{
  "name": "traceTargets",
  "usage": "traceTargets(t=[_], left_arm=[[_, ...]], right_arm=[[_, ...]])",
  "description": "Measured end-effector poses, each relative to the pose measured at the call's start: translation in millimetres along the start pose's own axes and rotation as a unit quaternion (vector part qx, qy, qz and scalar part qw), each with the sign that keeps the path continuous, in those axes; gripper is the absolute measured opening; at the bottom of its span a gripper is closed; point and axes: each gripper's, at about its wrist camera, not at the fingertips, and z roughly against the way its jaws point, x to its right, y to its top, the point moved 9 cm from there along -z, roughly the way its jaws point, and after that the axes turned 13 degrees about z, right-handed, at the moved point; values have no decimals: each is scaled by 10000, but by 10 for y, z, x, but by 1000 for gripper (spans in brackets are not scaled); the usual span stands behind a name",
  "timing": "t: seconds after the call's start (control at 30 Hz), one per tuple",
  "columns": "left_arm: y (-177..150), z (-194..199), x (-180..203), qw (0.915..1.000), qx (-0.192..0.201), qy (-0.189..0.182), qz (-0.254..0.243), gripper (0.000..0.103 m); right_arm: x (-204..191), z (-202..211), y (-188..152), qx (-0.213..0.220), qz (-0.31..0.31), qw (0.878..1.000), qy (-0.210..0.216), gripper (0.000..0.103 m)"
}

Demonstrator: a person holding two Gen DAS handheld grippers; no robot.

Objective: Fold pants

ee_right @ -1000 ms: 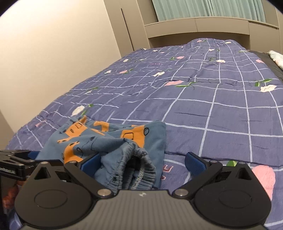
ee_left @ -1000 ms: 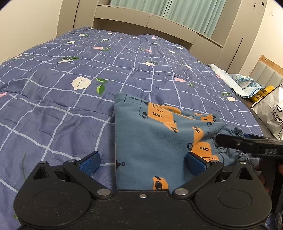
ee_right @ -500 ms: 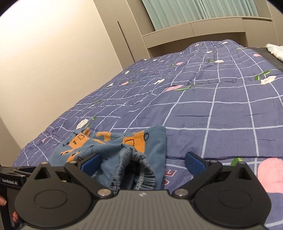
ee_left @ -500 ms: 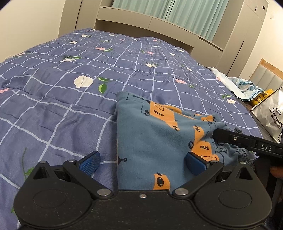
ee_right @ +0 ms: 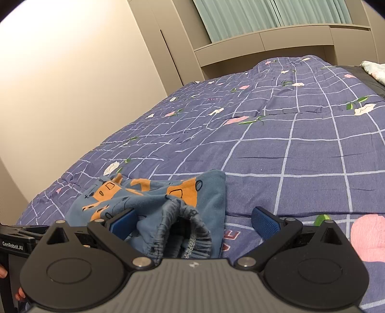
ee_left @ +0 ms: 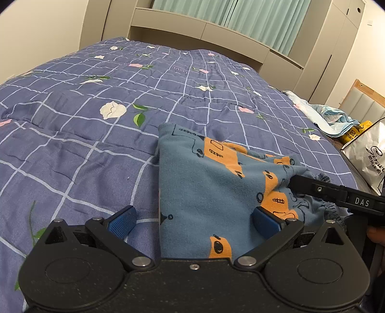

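Pants (ee_left: 207,192): blue child's pair with orange vehicle print, lying in a folded bundle on the near part of a bed, atop a purple-blue grid-pattern quilt (ee_left: 96,125) with white and pink flowers.

Left wrist view. Left gripper (ee_left: 193,220): jaws spread wide, grasping nothing; left blue pad (ee_left: 122,221) over bare quilt, right pad over the pants, so the bundle's left edge lies between the fingers. Right gripper (ee_left: 296,184): seen as a black finger marked "DAS" coming in from the right, tip against the raised right part of the pants above the gathered waistband (ee_left: 327,207); contact looks likely, grip cannot be told from this view. Beyond the bed's right edge: crumpled light-blue cloth (ee_left: 329,118), yellow package (ee_left: 353,134), white bag with black lettering (ee_left: 368,156). Behind the bed: beige headboard shelf (ee_left: 202,33), green curtains (ee_left: 252,19), wardrobe doors.

Right wrist view. Right gripper (ee_right: 193,220): jaws spread wide, released; left pad (ee_right: 122,225) touching or just beside the pants fabric, right pad over bare quilt. Elastic waistband (ee_right: 182,236) bunched and open toward the camera, sitting between the fingers near the gripper body. Left gripper (ee_right: 24,234): black part labelled "GenRobot.AI" at the left edge, with fingertips of the person's hand (ee_right: 2,272) beside it. Cream wall on the left.
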Motion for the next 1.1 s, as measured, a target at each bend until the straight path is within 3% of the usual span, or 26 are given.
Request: traceTargets(t=[0.63,0.73,1.1], left_arm=[[-42,22,-18,9999,108,-106,-22,103],[-70,46,-33,9996,196,-203,-33,103],[-44,174,-78,9984,-291,-355,328,102]], right_arm=[[-48,-9,5,-25,71,10000,-38,103],[-116,-7,-6,-24,56,9997,225,103],[-36,137,-11,461,-733,9928,833,99]])
